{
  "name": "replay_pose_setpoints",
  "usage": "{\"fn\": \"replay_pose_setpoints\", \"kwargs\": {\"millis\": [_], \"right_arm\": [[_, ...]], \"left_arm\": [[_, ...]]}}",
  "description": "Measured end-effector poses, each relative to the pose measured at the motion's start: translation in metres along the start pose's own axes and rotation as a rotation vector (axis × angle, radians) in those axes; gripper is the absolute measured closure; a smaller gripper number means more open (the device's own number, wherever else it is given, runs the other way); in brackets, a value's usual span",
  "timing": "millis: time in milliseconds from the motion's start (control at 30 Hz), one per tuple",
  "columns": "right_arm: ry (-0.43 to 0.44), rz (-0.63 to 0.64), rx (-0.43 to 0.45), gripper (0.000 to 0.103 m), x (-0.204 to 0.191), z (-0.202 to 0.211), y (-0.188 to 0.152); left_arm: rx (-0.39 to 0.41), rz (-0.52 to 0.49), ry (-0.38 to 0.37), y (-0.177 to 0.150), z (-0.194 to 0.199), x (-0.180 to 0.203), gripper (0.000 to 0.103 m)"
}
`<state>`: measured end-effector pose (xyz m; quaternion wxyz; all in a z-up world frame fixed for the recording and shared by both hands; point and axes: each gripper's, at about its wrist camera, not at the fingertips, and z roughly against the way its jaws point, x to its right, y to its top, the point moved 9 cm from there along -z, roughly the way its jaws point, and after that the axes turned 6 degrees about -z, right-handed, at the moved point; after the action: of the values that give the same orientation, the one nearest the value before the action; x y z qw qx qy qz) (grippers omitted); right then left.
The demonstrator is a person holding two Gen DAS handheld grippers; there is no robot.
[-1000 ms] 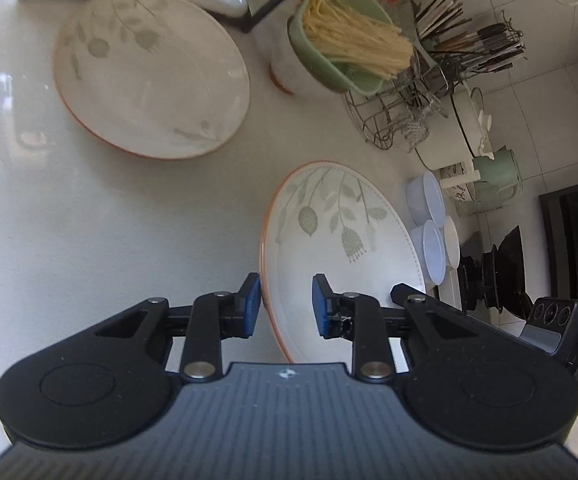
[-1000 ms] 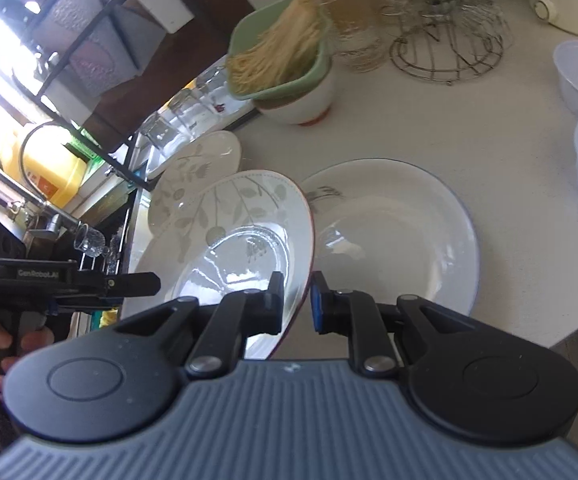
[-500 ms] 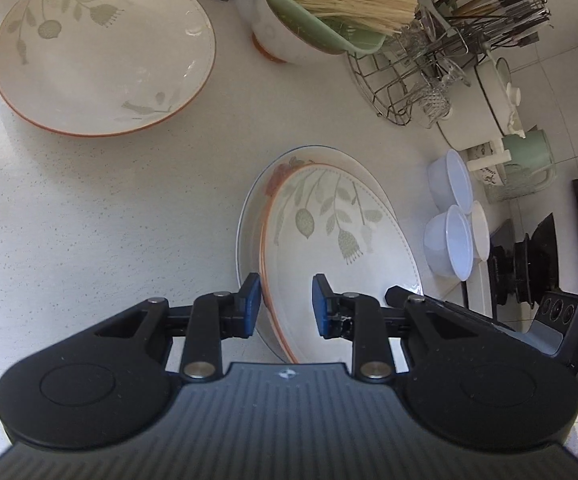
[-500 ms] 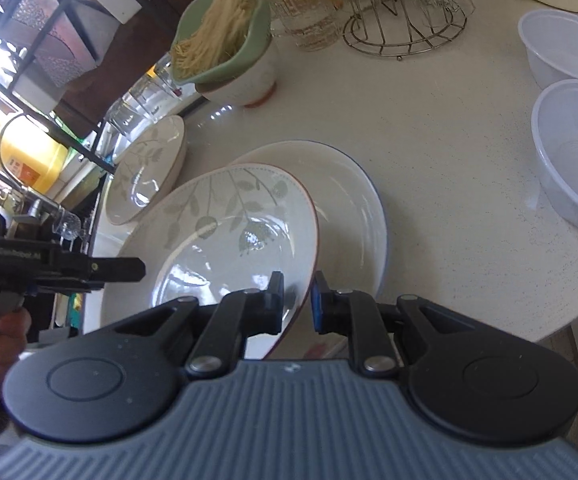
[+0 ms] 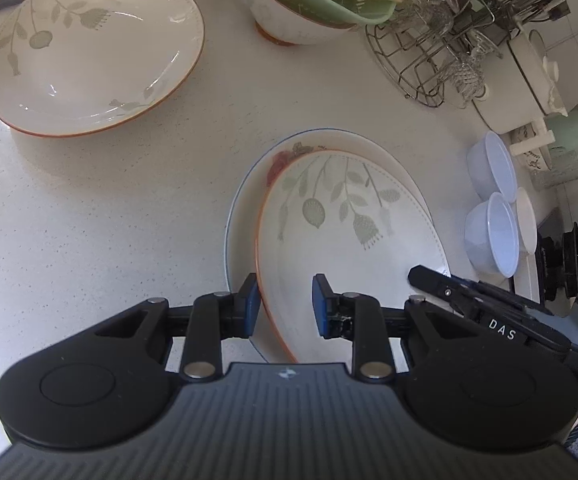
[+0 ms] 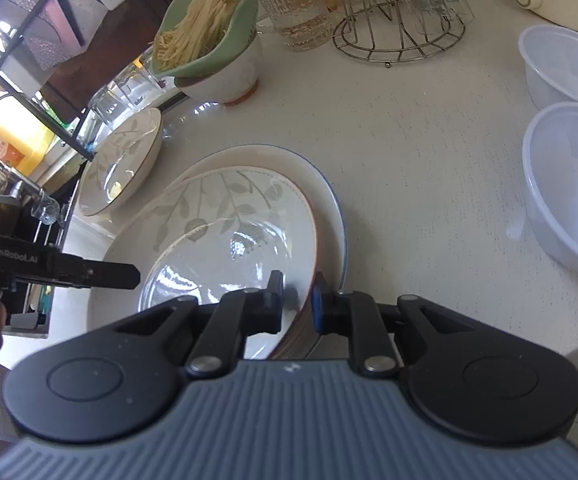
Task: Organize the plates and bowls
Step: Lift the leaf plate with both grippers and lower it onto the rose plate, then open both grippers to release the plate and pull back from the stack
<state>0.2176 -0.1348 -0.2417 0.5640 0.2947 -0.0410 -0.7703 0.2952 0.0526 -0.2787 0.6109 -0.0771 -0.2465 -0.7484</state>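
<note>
A leaf-patterned plate with an orange rim lies on a larger blue-rimmed plate on the white counter. My left gripper straddles its near rim with jaws apart. My right gripper is shut on the opposite rim of the same plate, which rests on the blue-rimmed plate. A second leaf-patterned plate sits at the far left; it also shows in the right wrist view. The right gripper's fingers show at the plate's right edge.
A white bowl holding a green bowl of noodles stands behind the plates. A wire glass rack and several white plastic bowls are to the right. In the right wrist view the plastic bowls are on the right near the counter edge.
The leaf plate has been lowered from above the counter onto the blue-rimmed plate. Both grippers came down and forward with it; the left jaws have widened slightly.
</note>
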Motion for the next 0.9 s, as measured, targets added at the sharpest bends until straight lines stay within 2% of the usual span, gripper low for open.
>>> {"fn": "replay_pose_setpoints", "kwargs": {"millis": [200,367,467,567,900], "right_arm": [[0.007,-0.001,0.0,0.085,0.001,-0.008,0.007],[0.01,0.007,0.007,0.086,0.0,-0.01,0.011],[0.0,0.016,0.032,0.085,-0.003,-0.005,0.017],[-0.003,0.023,0.055,0.085,-0.004,0.001,0.022],[0.011,0.053,0.114,0.085,-0.015,0.029,0.038]], "left_arm": [[-0.033,0.002,0.012,-0.005,0.003,-0.003,0.071],[-0.036,0.055,0.007,-0.009,0.014,-0.014,0.07],[-0.006,0.089,-0.023,-0.009,0.024,-0.017,0.069],[0.032,0.107,-0.012,-0.006,0.035,-0.018,0.069],[0.152,0.042,0.053,0.01,0.068,0.006,0.069]]}}
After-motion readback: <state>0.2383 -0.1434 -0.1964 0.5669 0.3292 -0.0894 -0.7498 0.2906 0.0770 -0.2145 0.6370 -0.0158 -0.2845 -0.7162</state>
